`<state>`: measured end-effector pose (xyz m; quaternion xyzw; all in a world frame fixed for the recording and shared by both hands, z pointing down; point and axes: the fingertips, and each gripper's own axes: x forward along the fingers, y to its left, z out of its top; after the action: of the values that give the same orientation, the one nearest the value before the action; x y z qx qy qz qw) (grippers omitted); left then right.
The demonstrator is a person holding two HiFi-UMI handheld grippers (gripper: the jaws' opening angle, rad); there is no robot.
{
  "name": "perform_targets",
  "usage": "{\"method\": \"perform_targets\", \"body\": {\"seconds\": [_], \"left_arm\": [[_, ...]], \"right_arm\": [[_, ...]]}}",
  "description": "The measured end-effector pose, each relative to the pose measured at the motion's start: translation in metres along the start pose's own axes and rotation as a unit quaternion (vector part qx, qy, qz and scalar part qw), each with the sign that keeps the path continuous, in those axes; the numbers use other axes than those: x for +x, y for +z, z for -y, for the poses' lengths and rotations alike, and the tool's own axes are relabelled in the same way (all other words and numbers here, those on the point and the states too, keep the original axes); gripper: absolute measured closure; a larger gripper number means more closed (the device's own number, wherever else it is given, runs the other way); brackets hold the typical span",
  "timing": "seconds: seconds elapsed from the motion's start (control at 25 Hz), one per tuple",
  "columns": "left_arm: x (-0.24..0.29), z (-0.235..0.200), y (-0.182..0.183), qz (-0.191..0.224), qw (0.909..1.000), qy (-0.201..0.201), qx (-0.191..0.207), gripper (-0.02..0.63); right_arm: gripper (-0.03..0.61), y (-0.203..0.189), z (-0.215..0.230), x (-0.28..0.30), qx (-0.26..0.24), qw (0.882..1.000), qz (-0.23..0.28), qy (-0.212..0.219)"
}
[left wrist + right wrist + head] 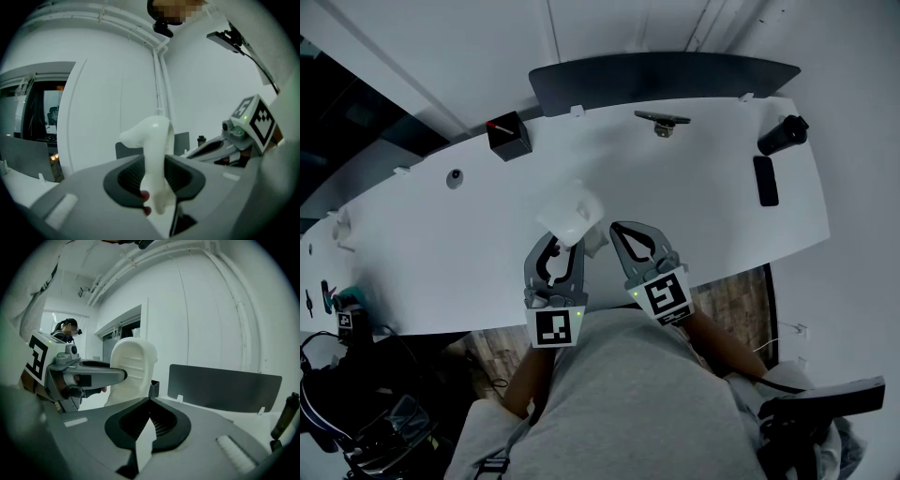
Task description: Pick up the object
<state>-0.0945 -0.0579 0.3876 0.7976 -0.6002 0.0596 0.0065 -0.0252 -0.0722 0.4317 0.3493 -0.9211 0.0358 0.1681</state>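
Item: white plastic object [572,214], qty 1. Location: off the table [441,244], raised above its near edge, clamped in the left gripper [563,248]. The jaws press on the narrow lower stem from both sides; the broad rounded top sticks out past the jaw tips. Right gripper [150,401]: jaws closed tip to tip, nothing between them, held just beside the left one. Handling (est.): looks light, a stiff moulded shell, probably hollow, not fragile. The surface is smooth and glossy, so it is likely slippery. One face is ribbed, which should give the pads more bite. Best hold approx. where it is now, on the thin stem. The wide top is too broad for the jaws and, being top-heavy, may pivot if the grip is loose, so keep it upright. Other stock on the table, all well apart from the object: black box [508,136] w/ red mark, qty 1; black cylinder [783,134], qty 1; flat black slab [766,180], qty 1, phone-like but type unclear; small metal clamp [663,120] at the far edge, qty 1. Dark panel [666,80] behind the table, qty 1. Grippers: 2. Tables: 1.
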Motion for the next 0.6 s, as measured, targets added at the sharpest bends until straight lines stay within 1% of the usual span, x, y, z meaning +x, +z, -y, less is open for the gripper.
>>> {"method": "perform_targets", "body": {"seconds": [0.32, 0.6], "left_arm": [[-0.007, 0.004, 0.006, 0.009, 0.9999, 0.012, 0.000, 0.492], [-0.025, 0.023, 0.007, 0.010, 0.9994, 0.032, 0.005, 0.492]], "right_arm": [[0.575, -0.001, -0.002, -0.004, -0.005, 1.000, 0.002, 0.010], [0.575, -0.009, -0.003, -0.020, -0.007, 1.000, 0.005, 0.028]]}}
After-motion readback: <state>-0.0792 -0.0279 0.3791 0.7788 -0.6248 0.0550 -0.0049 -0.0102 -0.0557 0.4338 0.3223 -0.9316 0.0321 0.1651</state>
